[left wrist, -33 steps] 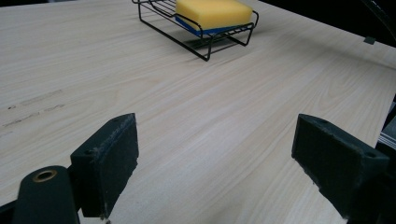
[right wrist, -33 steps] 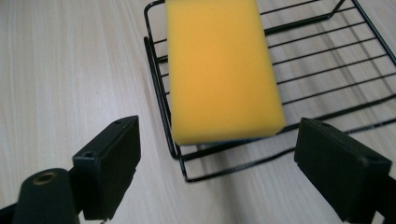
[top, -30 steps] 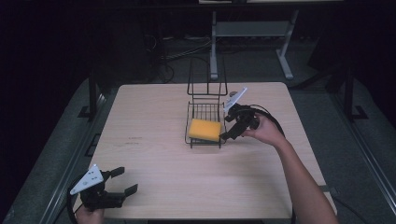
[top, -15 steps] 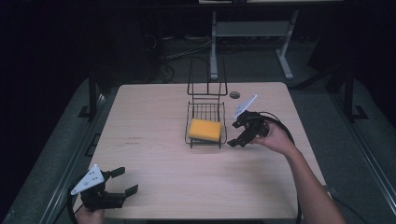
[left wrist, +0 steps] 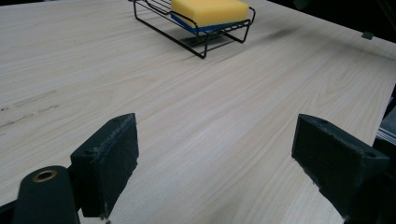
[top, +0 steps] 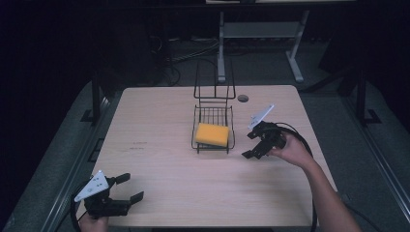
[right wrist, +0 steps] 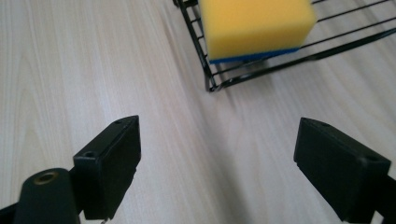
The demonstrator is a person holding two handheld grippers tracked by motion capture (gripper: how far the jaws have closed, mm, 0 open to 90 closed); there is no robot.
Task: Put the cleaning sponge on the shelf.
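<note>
Worktop (top: 164, 159): pale wood grain, a small round hole (top: 243, 98) near its far edge.

Wire rack (top: 213, 126): black, standing just past the middle of the worktop, with a tall looped back rising at its far side. The low basket part faces you.

Sponge (top: 212, 134): yellow with a blue underside, lying flat inside the basket of the rack, toward its near end. The blue layer shows along the lower edge in the right gripper view (right wrist: 254, 25) and again in the left gripper view (left wrist: 210, 10).

Your right gripper (top: 257, 145): held in your right hand (top: 291, 151) just right of the rack, near its front corner, apart from the wire. Jaws wide, nothing between them. Its own camera looks down on bare wood with the rack's corner and the sponge at the top of the view; both jaws stand well apart over the worktop. Grey three-cornered plate tilted up toward the far side; cable loops round behind your hand.

Your left gripper (top: 126, 187): at the near left corner of the worktop, held in your left hand (top: 93, 223), well apart from the rack. Jaws wide, empty. Its camera looks across the bare wood toward the rack and sponge in the distance.
</note>
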